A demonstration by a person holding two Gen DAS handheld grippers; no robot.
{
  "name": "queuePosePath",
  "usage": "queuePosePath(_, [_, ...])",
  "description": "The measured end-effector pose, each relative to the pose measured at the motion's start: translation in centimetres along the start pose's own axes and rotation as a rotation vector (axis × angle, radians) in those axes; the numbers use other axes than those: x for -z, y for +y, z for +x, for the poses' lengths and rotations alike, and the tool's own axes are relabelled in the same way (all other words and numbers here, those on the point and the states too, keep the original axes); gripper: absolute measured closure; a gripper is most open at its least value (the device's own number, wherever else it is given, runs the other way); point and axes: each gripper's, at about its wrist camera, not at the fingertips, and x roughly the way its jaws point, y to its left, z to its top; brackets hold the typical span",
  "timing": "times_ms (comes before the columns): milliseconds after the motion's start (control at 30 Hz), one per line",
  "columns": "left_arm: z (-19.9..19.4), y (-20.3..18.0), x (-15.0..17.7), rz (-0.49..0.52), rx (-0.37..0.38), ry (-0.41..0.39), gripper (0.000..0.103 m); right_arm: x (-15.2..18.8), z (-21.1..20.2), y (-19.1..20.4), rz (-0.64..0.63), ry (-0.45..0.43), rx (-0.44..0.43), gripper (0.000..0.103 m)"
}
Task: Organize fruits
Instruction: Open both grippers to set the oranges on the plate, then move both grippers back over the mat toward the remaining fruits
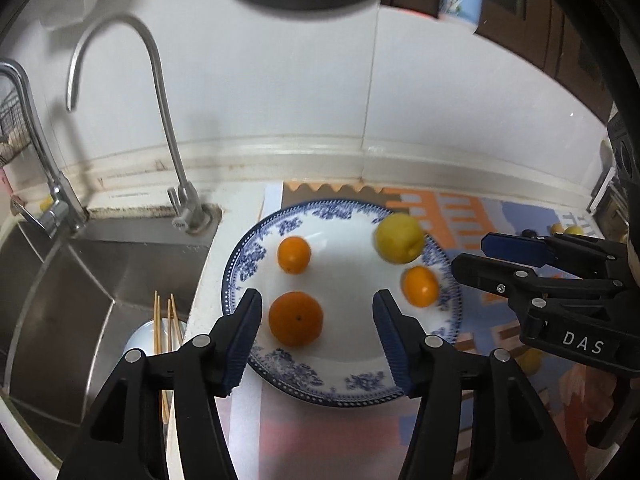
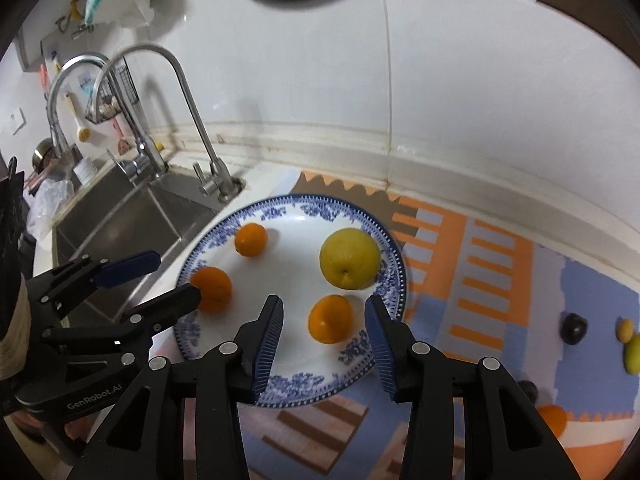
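Observation:
A blue-and-white plate (image 1: 240,256) (image 2: 288,392) lies on the counter and holds three oranges and a lemon (image 1: 399,239) (image 2: 349,258). My left gripper (image 1: 317,300) (image 2: 176,276) is open over the plate's near left side. The largest orange (image 1: 295,318) (image 2: 214,290) lies between its fingers with a gap on each side. My right gripper (image 2: 324,306) (image 1: 472,252) is open too. Another orange (image 2: 330,319) (image 1: 420,286) sits between its pads, which do not touch it. The third orange (image 1: 294,255) (image 2: 251,239) rests near the far left rim.
A steel sink (image 1: 80,280) with two taps (image 1: 168,140) lies left of the plate; a bowl with chopsticks (image 1: 164,320) is in it. A patterned mat (image 2: 500,280) covers the counter to the right, with a dark fruit (image 2: 574,329) and other loose fruits (image 2: 554,420).

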Motion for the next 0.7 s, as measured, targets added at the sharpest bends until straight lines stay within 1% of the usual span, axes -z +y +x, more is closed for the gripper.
queuePosePath(233, [-3.6, -1.6, -0.1, 0.017, 0.011, -0.056, 0.041, 0.5, -4.5, 0.3, 0.0, -0.079, 0.008, 0.059])
queuePosePath(400, [-6.3, -2.8, 0.0, 0.031, 0.012, -0.098, 0.035, 1.2, -7.3, 0.4, 0.002, -0.122, 0.024, 0.059])
queuePosePath(500, [-7.6, -3.7, 0.2, 0.044, 0.005, -0.122, 0.033, 1.8, -9.0, 0.2, 0.015, -0.144, 0.029, 0.059])
queuePosePath(533, [-8.1, -4.0, 0.4, 0.045, 0.002, -0.129, 0.032, 2.0, -9.5, 0.2, 0.019, -0.152, 0.035, 0.055])
queuePosePath(600, [-8.7, -4.6, 0.7, 0.048, -0.001, -0.138, 0.029, 2.5, -10.7, -0.1, 0.028, -0.175, 0.048, 0.05])
queuePosePath(700, [-9.5, -5.5, 1.3, 0.048, 0.007, -0.146, 0.028, 3.3, -12.2, -0.3, 0.031, -0.195, 0.069, 0.05])
